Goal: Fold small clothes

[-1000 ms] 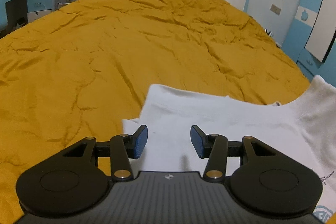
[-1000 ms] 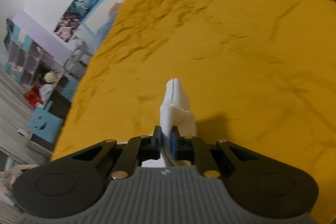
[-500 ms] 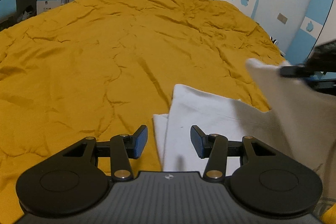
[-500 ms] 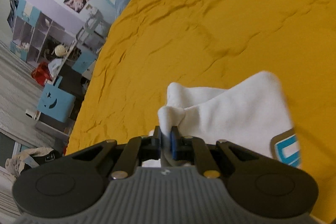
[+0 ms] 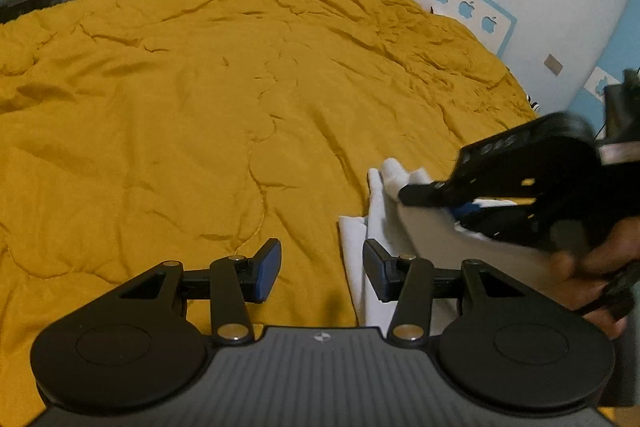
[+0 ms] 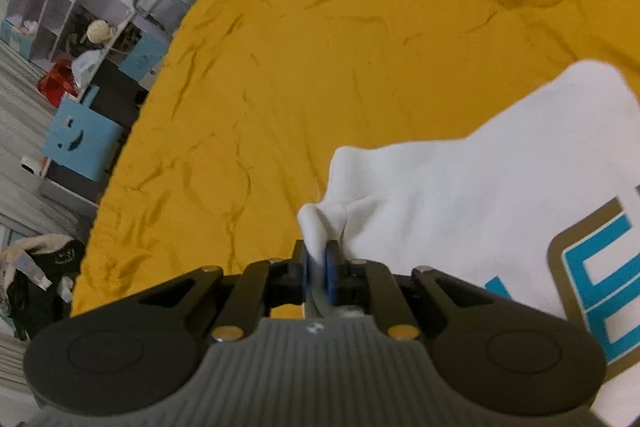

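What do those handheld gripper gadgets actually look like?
Both grippers, left and right, are matte black: a ribbed grey-black body, two round discs, angular linkage arms with brass-coloured pins, and two short fingers faced with blue pads. No sleeve or cable is clearly visible.

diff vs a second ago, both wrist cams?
The right gripper has swept in from the right of the left wrist view, carrying a pinched fold of the white printed cotton shirt back over itself across the mustard-yellow quilt. Unchanged: its jaws stay clamped on the fabric; the left gripper stays open, empty.
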A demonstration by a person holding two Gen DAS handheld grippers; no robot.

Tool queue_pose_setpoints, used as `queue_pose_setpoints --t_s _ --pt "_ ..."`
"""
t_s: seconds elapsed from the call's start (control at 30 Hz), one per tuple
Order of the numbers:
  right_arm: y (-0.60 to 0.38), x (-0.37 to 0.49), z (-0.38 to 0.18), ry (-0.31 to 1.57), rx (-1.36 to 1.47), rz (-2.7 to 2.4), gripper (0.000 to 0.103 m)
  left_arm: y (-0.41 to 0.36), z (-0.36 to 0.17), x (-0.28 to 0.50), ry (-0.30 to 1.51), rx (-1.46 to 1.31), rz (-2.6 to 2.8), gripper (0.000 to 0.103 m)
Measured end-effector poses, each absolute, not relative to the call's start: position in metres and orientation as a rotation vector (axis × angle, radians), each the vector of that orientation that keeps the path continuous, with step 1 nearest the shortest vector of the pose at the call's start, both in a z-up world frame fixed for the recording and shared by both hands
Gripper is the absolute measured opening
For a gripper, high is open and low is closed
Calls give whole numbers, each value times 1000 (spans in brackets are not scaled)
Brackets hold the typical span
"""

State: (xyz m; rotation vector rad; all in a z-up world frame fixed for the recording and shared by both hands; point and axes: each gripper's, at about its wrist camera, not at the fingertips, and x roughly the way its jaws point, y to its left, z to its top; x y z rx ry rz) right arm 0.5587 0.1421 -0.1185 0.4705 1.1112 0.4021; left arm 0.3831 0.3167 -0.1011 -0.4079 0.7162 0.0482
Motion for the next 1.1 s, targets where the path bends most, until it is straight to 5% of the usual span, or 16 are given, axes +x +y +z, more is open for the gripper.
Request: queue_pose_setpoints --t_s 0.17,0.27,0.37,0.63,1.1 --pt "150 573 -141 1160 436 404 6 316 -105 385 736 -400 54 55" --pt "153 563 -134 1144 396 427 15 315 -102 380 746 -392 70 56" --pt "155 540 -107 1115 366 469 25 317 -95 368 750 -398 91 55" --pt "107 455 -32 953 341 600 28 328 -65 319 718 -547 33 56" --pt "-25 356 -81 896 104 472 41 310 -79 272 765 -767 -123 60"
